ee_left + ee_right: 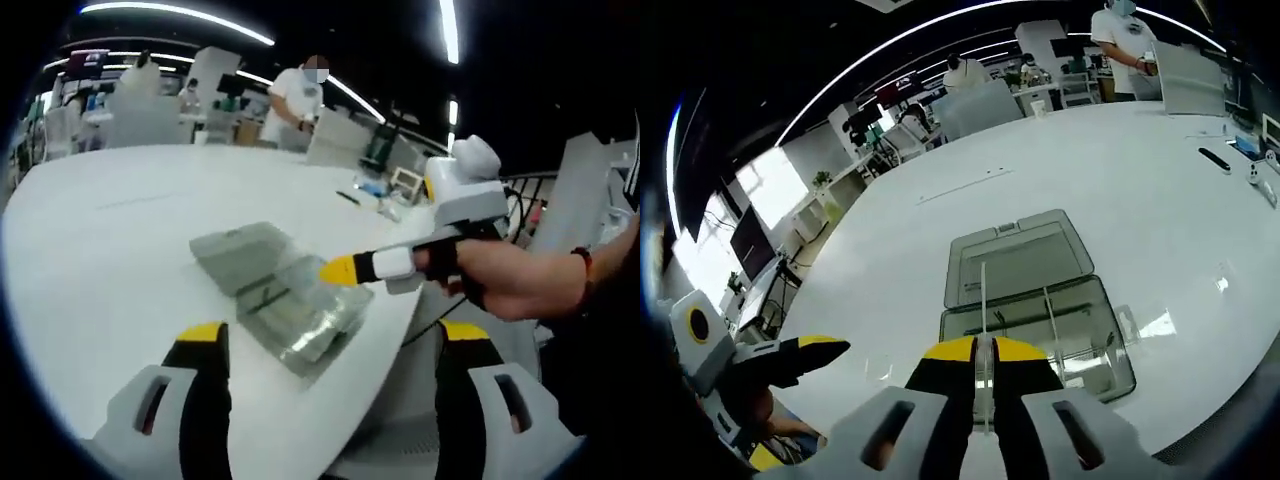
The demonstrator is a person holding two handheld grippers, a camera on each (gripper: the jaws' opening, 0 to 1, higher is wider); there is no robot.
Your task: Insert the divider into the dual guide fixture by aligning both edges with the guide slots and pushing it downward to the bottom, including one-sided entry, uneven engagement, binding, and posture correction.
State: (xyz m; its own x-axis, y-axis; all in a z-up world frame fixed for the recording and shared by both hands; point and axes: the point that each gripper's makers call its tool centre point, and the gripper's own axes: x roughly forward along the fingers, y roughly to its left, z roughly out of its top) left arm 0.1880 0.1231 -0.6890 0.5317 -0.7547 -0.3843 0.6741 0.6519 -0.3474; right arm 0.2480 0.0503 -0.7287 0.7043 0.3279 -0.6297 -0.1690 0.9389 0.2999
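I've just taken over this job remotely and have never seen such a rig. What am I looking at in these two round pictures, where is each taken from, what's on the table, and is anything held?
There is no robot: a person holds a two-jaw tool in each hand, and a fisheye camera rides on each.

In the left gripper view, the left gripper has its yellow-tipped jaws wide apart and holds nothing. The right gripper comes in from the right, held by the person's hand.

In the right gripper view, the right gripper is shut on the divider, a thin clear sheet seen edge-on. The left gripper shows at lower left.

On the white table lies a clear plastic case, lid open: the guide fixture, I take it. The divider is above it, not yet inserted.
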